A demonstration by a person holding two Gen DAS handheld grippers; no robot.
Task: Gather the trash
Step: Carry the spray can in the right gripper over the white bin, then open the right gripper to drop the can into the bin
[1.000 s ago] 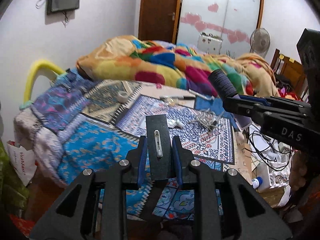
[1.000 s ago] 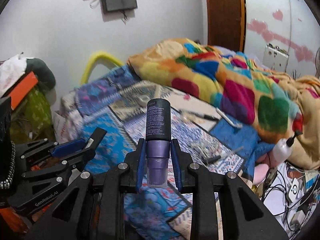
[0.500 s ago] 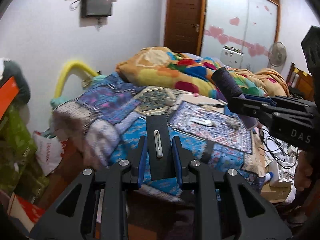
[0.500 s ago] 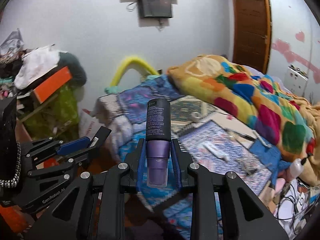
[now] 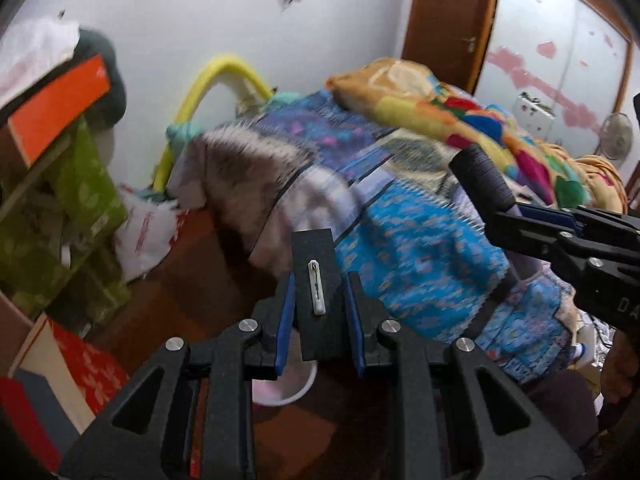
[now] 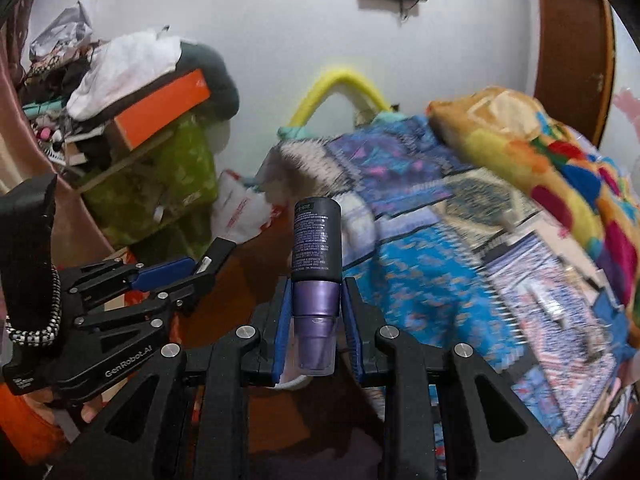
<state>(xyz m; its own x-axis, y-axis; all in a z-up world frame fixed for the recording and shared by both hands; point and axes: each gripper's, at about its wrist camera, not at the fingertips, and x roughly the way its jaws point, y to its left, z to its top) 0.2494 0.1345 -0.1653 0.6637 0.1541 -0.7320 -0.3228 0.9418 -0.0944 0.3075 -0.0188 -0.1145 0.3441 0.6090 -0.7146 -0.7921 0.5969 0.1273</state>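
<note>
My left gripper is shut on a flat black card with a small white pin on its face; it also shows at the left of the right wrist view. My right gripper is shut on a purple spray bottle with a black cap, held upright; it also shows at the right of the left wrist view. Below both grippers, on the brown floor, sits a round white bin, mostly hidden; its rim shows in the right wrist view.
A bed with a blue patterned cover and a colourful blanket fills the right. At the left are a cluttered shelf with green bags, an orange box, and a white plastic bag on the floor.
Both grippers have swung left and down, away from the bed top toward the floor beside the bed. The white bin has come into view below them. Both keep their hold.
</note>
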